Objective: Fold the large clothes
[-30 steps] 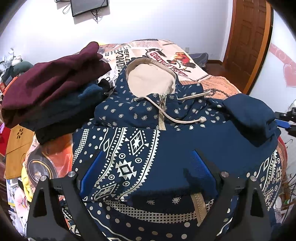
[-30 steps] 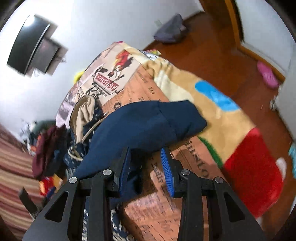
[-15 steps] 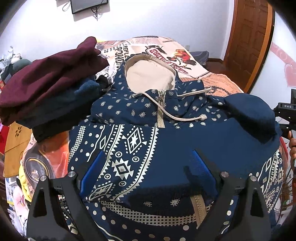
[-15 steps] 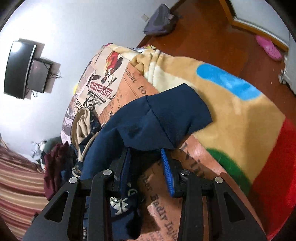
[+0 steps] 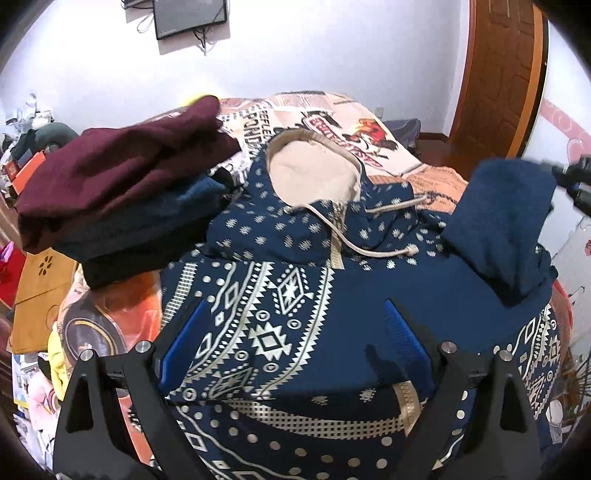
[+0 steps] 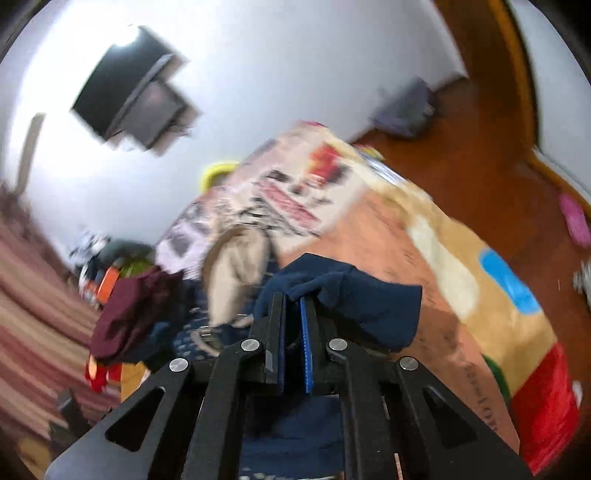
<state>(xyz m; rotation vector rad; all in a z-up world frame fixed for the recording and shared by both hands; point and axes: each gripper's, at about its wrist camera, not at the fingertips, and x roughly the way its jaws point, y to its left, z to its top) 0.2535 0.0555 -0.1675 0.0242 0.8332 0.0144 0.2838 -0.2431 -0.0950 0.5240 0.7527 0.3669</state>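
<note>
A navy patterned hoodie (image 5: 295, 295) with a beige-lined hood (image 5: 314, 173) lies face up on the bed. Its plain navy right sleeve (image 5: 502, 229) is lifted off the bed at the right. My right gripper (image 6: 293, 314) is shut on this sleeve (image 6: 354, 295) and holds it up; it shows at the right edge of the left wrist view (image 5: 572, 181). My left gripper (image 5: 295, 332) is open over the hoodie's lower front, its blue pads on either side of the patterned chest.
A stack of folded clothes, maroon (image 5: 122, 173) on top, sits left of the hoodie. The bed has a printed blanket (image 6: 424, 221). A wooden door (image 5: 498, 74) and a wooden floor (image 6: 480, 122) lie to the right. A wall screen (image 5: 190, 14) hangs behind.
My right gripper has shut on the navy sleeve and lifted it up off the bed. The left gripper has stayed open over the hoodie.
</note>
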